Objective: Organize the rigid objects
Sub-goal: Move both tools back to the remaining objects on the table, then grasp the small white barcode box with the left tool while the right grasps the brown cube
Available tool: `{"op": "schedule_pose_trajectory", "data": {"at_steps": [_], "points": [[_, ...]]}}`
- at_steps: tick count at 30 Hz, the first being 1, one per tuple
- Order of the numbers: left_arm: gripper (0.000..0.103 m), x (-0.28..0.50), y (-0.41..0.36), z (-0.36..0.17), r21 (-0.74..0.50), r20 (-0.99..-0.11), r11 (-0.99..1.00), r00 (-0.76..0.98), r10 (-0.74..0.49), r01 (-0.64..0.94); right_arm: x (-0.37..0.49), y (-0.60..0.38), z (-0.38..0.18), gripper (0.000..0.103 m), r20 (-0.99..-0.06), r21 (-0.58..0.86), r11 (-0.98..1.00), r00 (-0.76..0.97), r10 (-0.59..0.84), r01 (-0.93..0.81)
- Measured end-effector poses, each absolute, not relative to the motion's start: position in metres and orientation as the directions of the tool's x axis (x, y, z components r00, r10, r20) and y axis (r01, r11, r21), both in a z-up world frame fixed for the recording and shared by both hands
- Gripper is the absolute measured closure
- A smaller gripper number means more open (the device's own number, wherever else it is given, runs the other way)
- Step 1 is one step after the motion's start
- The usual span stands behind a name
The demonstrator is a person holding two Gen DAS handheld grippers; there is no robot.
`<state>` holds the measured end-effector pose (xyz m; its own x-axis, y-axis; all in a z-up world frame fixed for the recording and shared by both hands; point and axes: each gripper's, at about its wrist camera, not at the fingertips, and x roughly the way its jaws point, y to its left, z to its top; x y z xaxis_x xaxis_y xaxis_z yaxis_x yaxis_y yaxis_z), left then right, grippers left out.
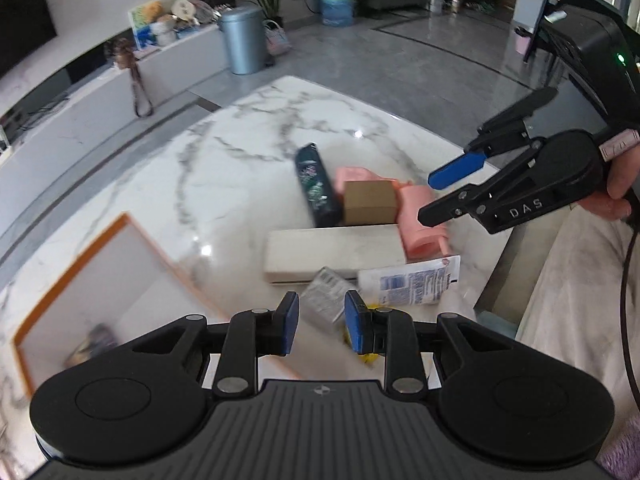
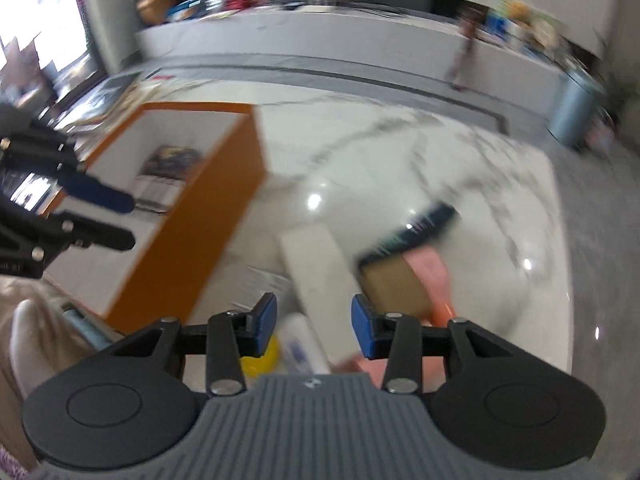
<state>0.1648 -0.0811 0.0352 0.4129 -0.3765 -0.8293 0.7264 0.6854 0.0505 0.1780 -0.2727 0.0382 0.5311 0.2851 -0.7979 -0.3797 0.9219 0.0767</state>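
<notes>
Both claws hang empty above the heap of things, beside the orange box.

The left gripper (image 1: pixel 321 322) has its jaws a little apart with nothing between them; the right gripper (image 2: pixel 314 330) stands wider, also empty. The heap lies ahead of and below both: a long white box (image 1: pixel 334 252), its long axis crosswise to the left gripper, a brown carton (image 1: pixel 370 202), a dark bottle (image 1: pixel 318 186), a pink piece (image 1: pixel 422 224) and a white tube (image 1: pixel 412 282) nearest the left fingertips. The orange box (image 1: pixel 132 224), one item already inside, sits to the left of the heap, nearer the left hand.
</notes>
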Motion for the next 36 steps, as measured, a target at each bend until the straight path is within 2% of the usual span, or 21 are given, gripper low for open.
{"op": "schedule_pose_trajectory", "data": {"at_steps": [2, 5, 7, 9, 11, 14, 22, 26, 30, 36], "points": [[0.065, 0.175, -0.095, 0.022, 0.053, -0.846, 0.687, 0.398, -0.355, 0.725, 0.18, -0.285, 0.022, 0.06, -0.798, 0.102, 0.937, 0.534, 0.278, -0.335], [0.05, 0.185, -0.111, 0.006, 0.052, -0.878, 0.697, 0.366, -0.31, 0.715, 0.188, -0.292, 0.005, 0.059, -0.8, 0.095, 0.947, 0.542, 0.257, -0.308], [0.039, 0.195, -0.117, -0.003, 0.049, -0.895, 0.703, 0.343, -0.284, 0.71, 0.198, -0.292, -0.002, 0.051, -0.799, 0.072, 0.947, 0.55, 0.242, -0.312], [0.033, 0.204, -0.124, -0.012, 0.052, -0.921, 0.708, 0.308, -0.239, 0.705, 0.209, -0.291, -0.008, 0.047, -0.798, 0.052, 0.941, 0.553, 0.241, -0.336], [0.033, 0.215, -0.128, -0.021, 0.058, -0.941, 0.745, 0.286, -0.181, 0.664, 0.222, -0.288, -0.012, 0.047, -0.803, 0.023, 0.931, 0.548, 0.235, -0.365], [0.029, 0.231, -0.129, -0.03, 0.014, -0.959, 0.803, 0.235, -0.158, 0.596, 0.238, -0.283, -0.017, 0.047, -0.813, -0.033, 0.91, 0.541, 0.216, -0.412], [0.03, 0.261, -0.129, -0.055, -0.105, -0.991, 0.911, 0.033, -0.129, 0.398, 0.26, -0.273, -0.027, 0.047, -0.834, -0.089, 0.856, 0.509, 0.216, -0.509], [0.033, 0.262, -0.129, -0.06, -0.114, -0.991, 0.923, 0.019, -0.13, 0.369, 0.265, -0.271, -0.031, 0.048, -0.843, -0.092, 0.839, 0.49, 0.22, -0.536], [0.045, 0.265, -0.13, -0.064, -0.106, -0.991, 0.934, 0.036, -0.125, 0.341, 0.269, -0.269, -0.037, 0.049, -0.854, -0.094, 0.829, 0.473, 0.217, -0.551], [0.047, 0.263, -0.127, -0.061, -0.103, -0.99, 0.939, 0.061, -0.13, 0.327, 0.266, -0.269, -0.04, 0.054, -0.857, -0.088, 0.831, 0.466, 0.218, -0.549]]}}
